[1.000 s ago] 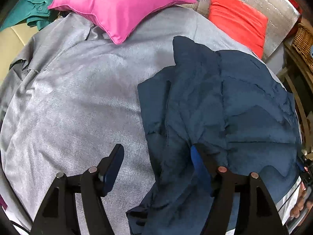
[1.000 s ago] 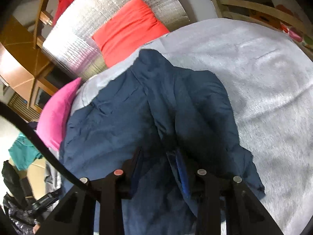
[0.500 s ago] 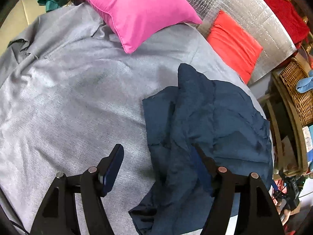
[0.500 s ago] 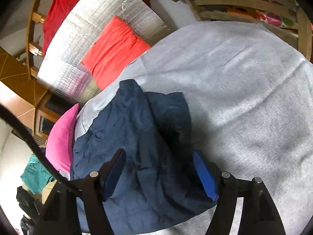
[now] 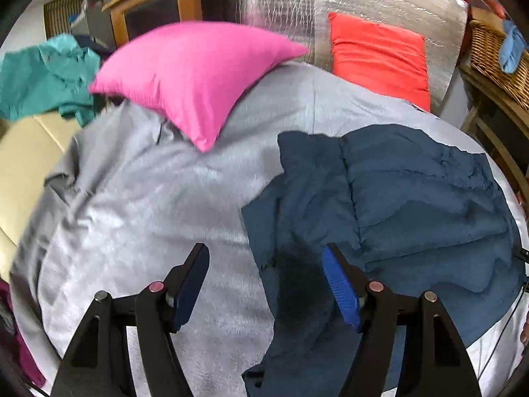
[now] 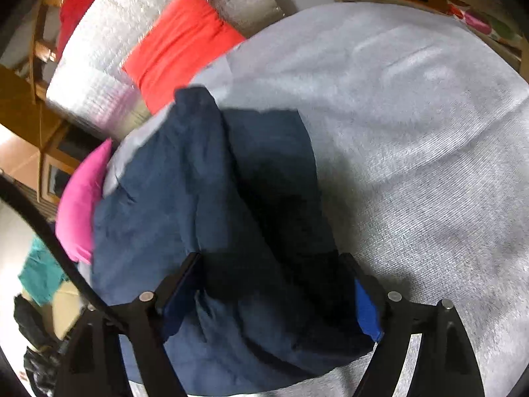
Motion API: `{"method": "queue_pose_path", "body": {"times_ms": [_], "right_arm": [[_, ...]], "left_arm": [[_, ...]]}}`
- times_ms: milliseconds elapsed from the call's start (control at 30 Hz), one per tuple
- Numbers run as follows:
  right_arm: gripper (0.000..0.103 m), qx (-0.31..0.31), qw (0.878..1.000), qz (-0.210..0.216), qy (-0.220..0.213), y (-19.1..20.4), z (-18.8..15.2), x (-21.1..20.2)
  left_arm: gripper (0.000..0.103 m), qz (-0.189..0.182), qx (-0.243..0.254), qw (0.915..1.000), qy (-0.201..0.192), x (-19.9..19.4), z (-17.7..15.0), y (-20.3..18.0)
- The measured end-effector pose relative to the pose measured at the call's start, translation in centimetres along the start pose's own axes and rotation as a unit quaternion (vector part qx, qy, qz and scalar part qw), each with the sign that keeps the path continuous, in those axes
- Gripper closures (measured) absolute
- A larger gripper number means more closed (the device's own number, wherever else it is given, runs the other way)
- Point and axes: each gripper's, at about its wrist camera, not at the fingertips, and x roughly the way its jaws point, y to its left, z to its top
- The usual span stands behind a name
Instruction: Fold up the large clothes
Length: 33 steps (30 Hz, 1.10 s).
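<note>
Navy garment (image 5: 413, 205) lies bunched on the grey bedspread (image 5: 139, 218), near the pink cushion (image 5: 195, 72). Right claw (image 6: 274, 294) has just been opening, cloth between its jaws but unpinched; left claw (image 5: 264, 284) apart, empty. Release step, I judge; next comes finding an edge to grip.

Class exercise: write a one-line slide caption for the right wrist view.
Right gripper, jaws just opened wide, hovers over the folded navy garment on the grey bedcover.

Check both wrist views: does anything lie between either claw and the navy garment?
Nothing visible does. The navy garment lies directly under the open right claw, and beneath the left claw.
</note>
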Motion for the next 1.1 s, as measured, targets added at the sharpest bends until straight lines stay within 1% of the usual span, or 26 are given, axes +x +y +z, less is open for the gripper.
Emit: {"method": "queue_pose_path", "body": {"times_ms": [67, 133, 167, 200, 233, 300, 333, 567, 633, 667, 700, 733, 800, 833, 867, 900, 933, 967, 1033, 1067, 1100], "right_arm": [[0.016, 0.006, 1.000, 0.005, 0.001, -0.4, 0.2, 0.1], [0.005, 0.015, 1.000, -0.005, 0.005, -1.0, 0.3, 0.4], [0.001, 0.029, 0.999, -0.004, 0.019, -1.6, 0.3, 1.0], [0.000, 0.042, 0.999, 0.011, 0.022, -2.2, 0.3, 1.3], [0.000, 0.039, 0.999, 0.012, 0.025, -2.2, 0.4, 1.3], [0.001, 0.042, 0.998, 0.010, 0.035, -2.1, 0.5, 1.3], [0.001, 0.050, 0.998, 0.014, 0.035, -2.3, 0.5, 1.3], [0.001, 0.049, 0.998, 0.009, 0.033, -2.0, 0.5, 1.4], [0.002, 0.060, 0.998, 0.011, 0.031, -2.0, 0.4, 1.0], [0.005, 0.062, 0.998, 0.011, 0.029, -1.8, 0.4, 0.6], [0.007, 0.059, 0.998, 0.012, 0.025, -1.5, 0.4, 0.0], [0.007, 0.052, 0.998, 0.016, 0.010, -1.2, 0.5, -0.8], [0.007, 0.033, 0.998, 0.040, -0.031, -0.6, 0.7, -3.0], [0.007, 0.024, 0.997, 0.052, -0.051, -0.3, 0.8, -4.0], [0.007, 0.021, 0.996, 0.056, -0.064, -0.2, 1.0, -4.6], [0.007, 0.022, 0.996, 0.058, -0.071, -0.3, 1.1, -4.9], [0.007, 0.027, 0.996, 0.061, -0.067, -0.6, 1.2, -4.6], [0.007, 0.033, 0.996, 0.065, -0.053, -1.1, 1.3, -4.0], [0.013, 0.059, 0.996, 0.064, -0.023, -2.5, 1.7, -2.1], [0.018, 0.069, 0.995, 0.067, -0.011, -3.0, 1.7, -1.4], [0.020, 0.078, 0.995, 0.067, -0.001, -3.4, 1.6, -0.8]], "left_arm": [[0.031, 0.006, 0.009, 0.9999, -0.012, -0.5, 0.0, -0.2], [0.031, 0.013, 0.014, 0.9996, -0.022, -0.9, 0.1, -0.3], [0.031, 0.016, 0.016, 0.9994, -0.025, -1.0, 0.2, -0.4], [0.031, 0.018, 0.018, 0.9993, -0.028, -1.1, 0.2, -0.5], [0.031, 0.020, 0.019, 0.9991, -0.031, -1.2, 0.2, -0.5], [0.031, 0.023, 0.020, 0.9989, -0.034, -1.4, 0.2, -0.6], [0.031, 0.024, 0.021, 0.9988, -0.036, -1.5, 0.3, -0.7], [0.031, 0.032, 0.029, 0.9983, -0.039, -1.7, 0.1, -1.1], [0.031, 0.031, 0.032, 0.9984, -0.036, -1.5, 0.0, -1.1], [0.031, 0.027, 0.032, 0.9987, -0.030, -1.3, 0.0, -1.1], [0.029, 0.018, 0.029, 0.9992, -0.021, -1.0, 0.0, -1.0], [0.028, -0.003, 0.021, 0.9998, -0.001, -0.3, -0.1, -0.8], [0.028, -0.044, -0.003, 0.9985, 0.034, 0.8, -0.1, -0.2], [0.028, -0.073, -0.023, 0.9957, 0.053, 1.4, -0.2, 0.2], [0.028, -0.105, -0.046, 0.9909, 0.071, 2.0, -0.2, 0.7], [0.028, -0.130, -0.063, 0.9860, 0.083, 2.5, -0.3, 1.0], [0.028, -0.150, -0.079, 0.9810, 0.095, 2.9, -0.4, 1.3], [0.028, -0.163, -0.095, 0.9763, 0.106, 3.4, -0.5, 1.6], [0.028, -0.173, -0.112, 0.9710, 0.121, 4.1, -0.8, 2.0], [0.028, -0.175, -0.116, 0.9691, 0.130, 4.6, -1.0, 2.0], [0.028, -0.174, -0.119, 0.9679, 0.137, 4.9, -1.1, 2.1]]}}
